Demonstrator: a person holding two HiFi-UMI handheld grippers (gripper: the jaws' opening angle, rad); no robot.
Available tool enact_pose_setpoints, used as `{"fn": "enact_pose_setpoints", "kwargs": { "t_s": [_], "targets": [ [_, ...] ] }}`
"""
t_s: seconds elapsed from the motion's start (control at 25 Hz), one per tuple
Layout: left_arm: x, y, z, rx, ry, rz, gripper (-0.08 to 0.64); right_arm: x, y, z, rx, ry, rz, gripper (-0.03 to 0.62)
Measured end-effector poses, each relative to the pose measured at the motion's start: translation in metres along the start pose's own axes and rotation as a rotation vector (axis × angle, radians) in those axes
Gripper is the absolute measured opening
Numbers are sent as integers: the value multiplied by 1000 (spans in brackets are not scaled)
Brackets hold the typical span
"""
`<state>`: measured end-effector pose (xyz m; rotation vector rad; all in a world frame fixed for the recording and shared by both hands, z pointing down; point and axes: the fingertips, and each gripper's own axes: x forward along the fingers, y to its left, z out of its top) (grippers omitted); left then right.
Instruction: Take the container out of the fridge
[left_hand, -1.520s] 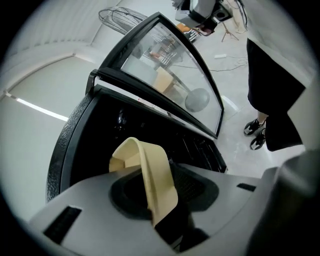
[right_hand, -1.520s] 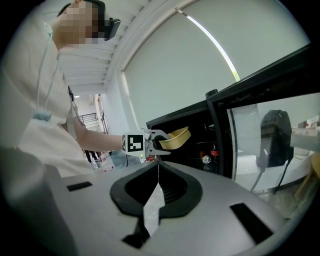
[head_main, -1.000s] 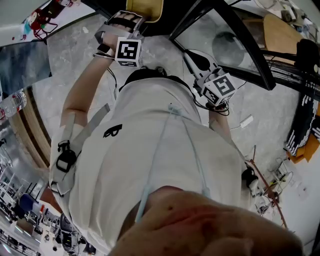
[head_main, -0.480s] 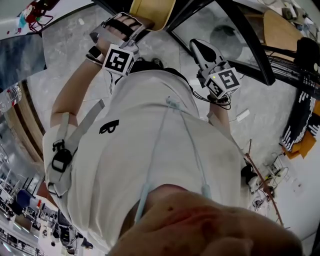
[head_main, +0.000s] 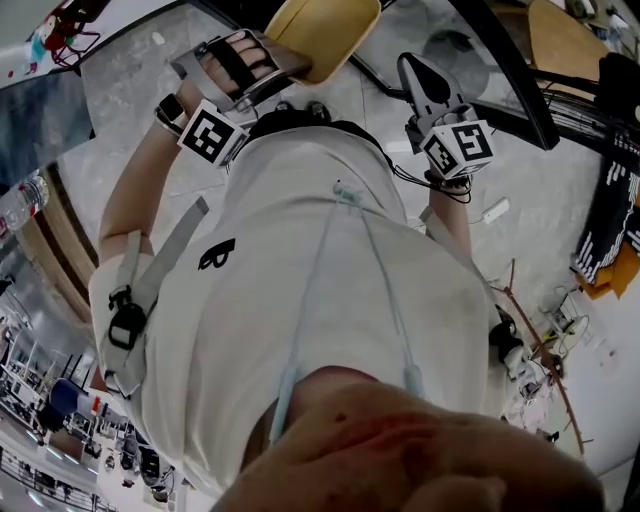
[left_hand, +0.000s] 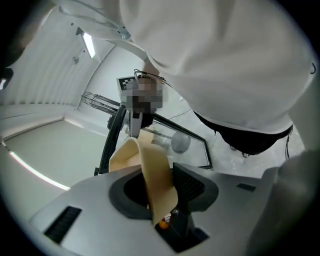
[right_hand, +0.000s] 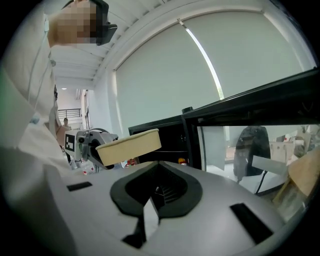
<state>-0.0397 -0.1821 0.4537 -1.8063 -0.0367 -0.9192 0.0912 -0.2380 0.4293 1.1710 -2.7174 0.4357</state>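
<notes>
Pinching container (left_hand: 156, 172) rim in left claw (left_hand: 164, 202) | right claw (right_hand: 150, 207) pressed together, apart from container

The container (head_main: 322, 32) is pale yellow, the shirt (head_main: 300, 260) white.

The left gripper (left_hand: 161, 202) clamps the rim of the tan container (left_hand: 150, 165).
</notes>
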Motion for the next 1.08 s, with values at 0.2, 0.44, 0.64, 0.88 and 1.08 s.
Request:
{"fn": "enact_pose_setpoints", "kwargs": {
  "t_s": [0.2, 0.44, 0.64, 0.88, 1.08],
  "targets": [
    [-1, -6, 5, -17, -13, 0, 129, 2, 11, 3, -30, -24, 19, 15],
    [-9, -8, 4, -19, -5, -4, 129, 6, 22, 6, -41, -16, 32, 15],
    [-9, -14, 1, -30, 10, -17, 129, 11, 24, 5, -44, -17, 45, 15],
    [-9, -16, -2, -39, 16, -13, 129, 14, 25, 6, -47, -15, 50, 15],
    [-12, -13, -3, -41, 17, -14, 129, 13, 26, 8, -49, -16, 48, 15]
  ]
}}
